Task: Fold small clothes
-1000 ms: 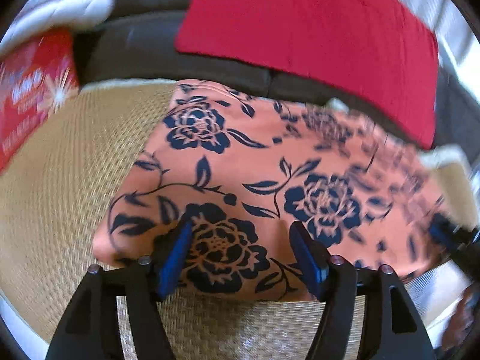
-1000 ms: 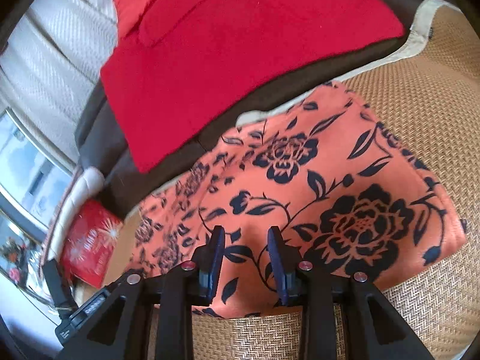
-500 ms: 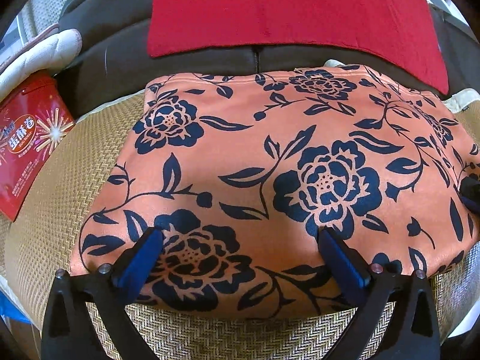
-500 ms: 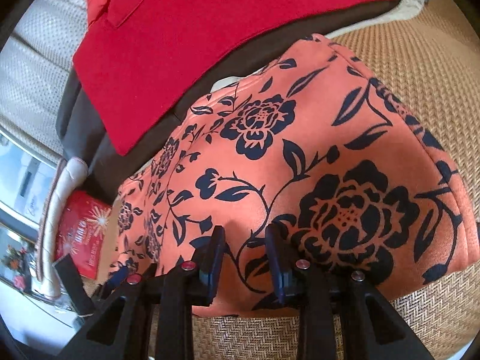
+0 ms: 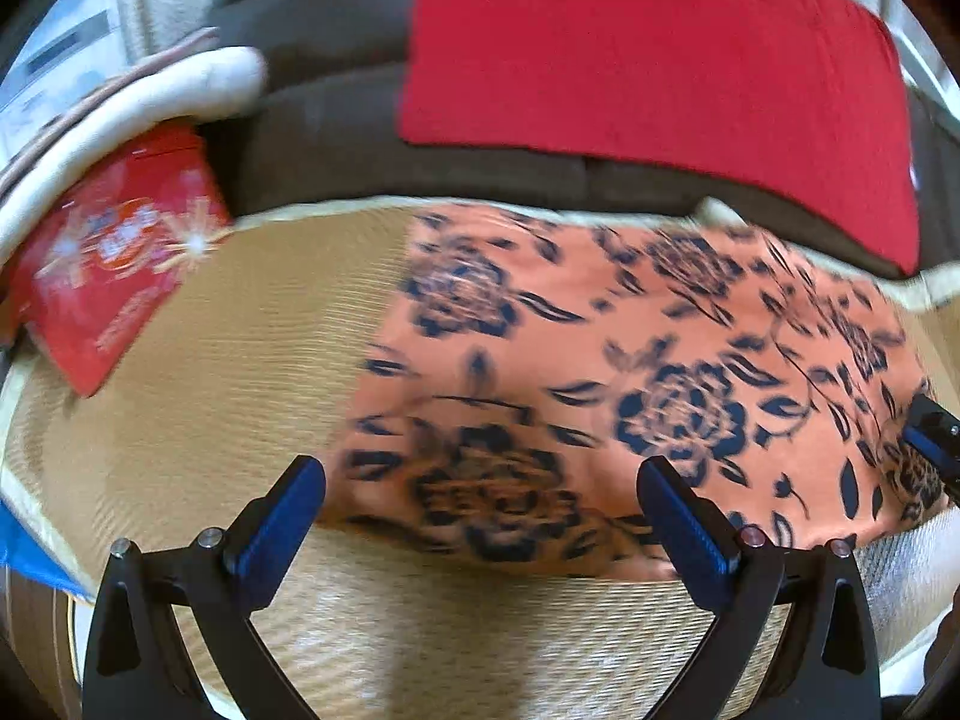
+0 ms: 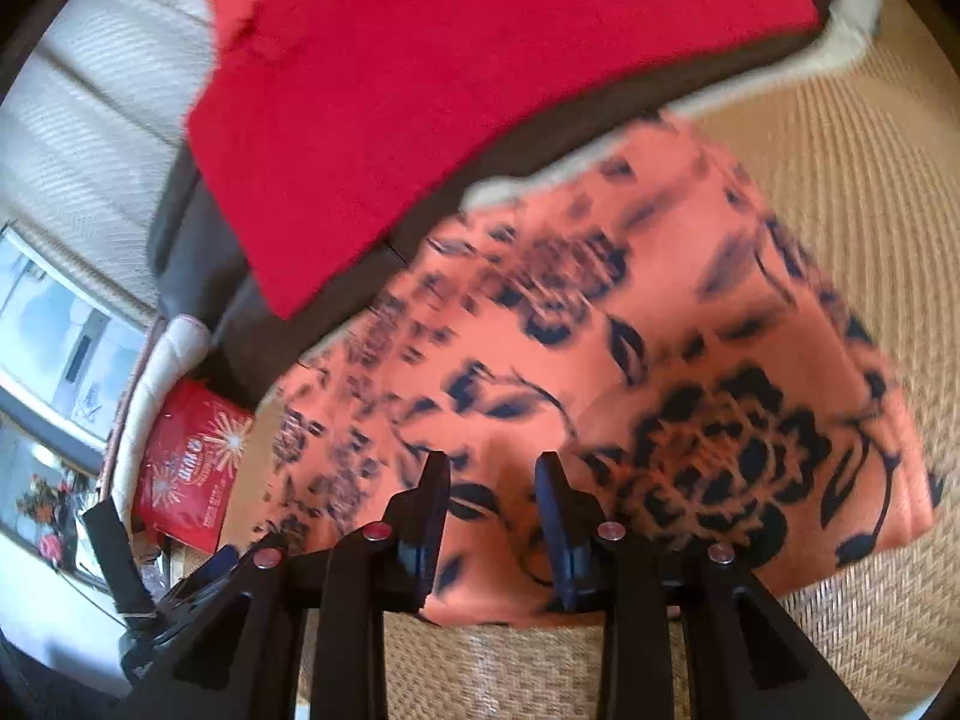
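An orange garment with a dark blue flower print (image 5: 630, 360) lies folded flat on a woven straw mat (image 5: 210, 390); it also shows in the right wrist view (image 6: 660, 360). My left gripper (image 5: 480, 516) is open wide and empty, its blue pads hovering over the garment's near left corner. My right gripper (image 6: 492, 510) is open with a narrower gap, above the garment's near edge and holding nothing. The right gripper's tip (image 5: 930, 438) shows at the right edge of the left wrist view.
A red cloth (image 5: 660, 48) hangs over the dark sofa back (image 5: 336, 138) behind the mat. A red printed packet (image 5: 114, 276) leans at the mat's left end beside a white cushion (image 5: 138, 102). Bare mat (image 6: 870, 180) lies right of the garment.
My left gripper has pulled back and shifted left off the garment, jaws wide. My right gripper has drawn back slightly. The garment stays flat on the mat.
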`<state>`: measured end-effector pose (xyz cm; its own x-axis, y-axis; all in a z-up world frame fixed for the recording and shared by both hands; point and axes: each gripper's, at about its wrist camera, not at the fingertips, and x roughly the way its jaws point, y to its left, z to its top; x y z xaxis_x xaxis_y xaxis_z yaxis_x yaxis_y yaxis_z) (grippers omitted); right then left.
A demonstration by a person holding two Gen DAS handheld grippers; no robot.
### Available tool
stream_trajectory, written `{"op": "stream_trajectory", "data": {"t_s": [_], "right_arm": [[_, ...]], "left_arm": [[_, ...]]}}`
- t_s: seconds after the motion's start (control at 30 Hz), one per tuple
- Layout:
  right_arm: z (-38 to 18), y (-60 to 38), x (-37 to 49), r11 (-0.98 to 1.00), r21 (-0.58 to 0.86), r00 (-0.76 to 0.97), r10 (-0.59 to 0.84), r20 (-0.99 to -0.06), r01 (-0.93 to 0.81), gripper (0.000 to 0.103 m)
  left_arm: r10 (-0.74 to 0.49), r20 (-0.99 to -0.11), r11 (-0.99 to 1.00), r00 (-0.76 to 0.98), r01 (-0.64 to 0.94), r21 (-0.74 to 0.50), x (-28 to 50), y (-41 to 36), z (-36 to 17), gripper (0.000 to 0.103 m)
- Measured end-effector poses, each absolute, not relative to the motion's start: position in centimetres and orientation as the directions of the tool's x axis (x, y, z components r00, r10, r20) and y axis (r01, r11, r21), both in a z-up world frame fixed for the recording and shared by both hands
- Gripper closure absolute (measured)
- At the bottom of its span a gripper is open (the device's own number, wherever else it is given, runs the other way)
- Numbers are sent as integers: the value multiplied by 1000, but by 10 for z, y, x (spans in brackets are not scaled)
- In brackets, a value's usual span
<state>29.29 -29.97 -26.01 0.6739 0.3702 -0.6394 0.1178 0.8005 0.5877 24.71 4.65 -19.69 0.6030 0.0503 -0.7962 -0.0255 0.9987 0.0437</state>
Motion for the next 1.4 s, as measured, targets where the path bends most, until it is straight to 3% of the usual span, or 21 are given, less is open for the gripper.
{"op": "stream_trajectory", "data": {"t_s": [0.13,0.3,0.43,0.73,0.8,0.9,0.97,1.3,1.37,1.4], "right_arm": [[-253,-280,299,822,565,696,364,-619,72,70],[-268,-260,315,848,521,650,342,-679,98,70],[-289,-253,325,875,462,584,303,-753,143,70],[-294,-258,323,861,491,608,319,-727,135,70],[-294,-258,322,861,490,612,315,-725,137,70],[-293,-258,321,860,491,615,315,-723,138,70],[-294,-258,321,858,496,614,320,-722,136,70],[-294,-260,319,851,510,608,339,-718,127,70],[-294,-261,319,849,514,608,344,-715,125,70],[-294,-261,319,848,516,608,347,-714,122,70]], "left_arm": [[78,-795,994,601,-113,13,245,87,-202,0],[62,-809,986,584,-161,-40,254,110,-227,0],[-37,-845,971,533,-181,-156,261,125,-241,0],[-182,-821,918,541,-206,-340,237,141,-242,0],[-215,-808,905,549,-198,-376,234,140,-243,3],[-285,-801,878,526,-192,-439,232,135,-251,21],[-323,-801,859,504,-200,-471,230,129,-258,27],[-279,-782,826,558,-276,-492,262,125,-256,24],[-268,-774,815,574,-294,-500,269,126,-258,25],[-254,-770,812,585,-304,-498,271,125,-258,32]]}}
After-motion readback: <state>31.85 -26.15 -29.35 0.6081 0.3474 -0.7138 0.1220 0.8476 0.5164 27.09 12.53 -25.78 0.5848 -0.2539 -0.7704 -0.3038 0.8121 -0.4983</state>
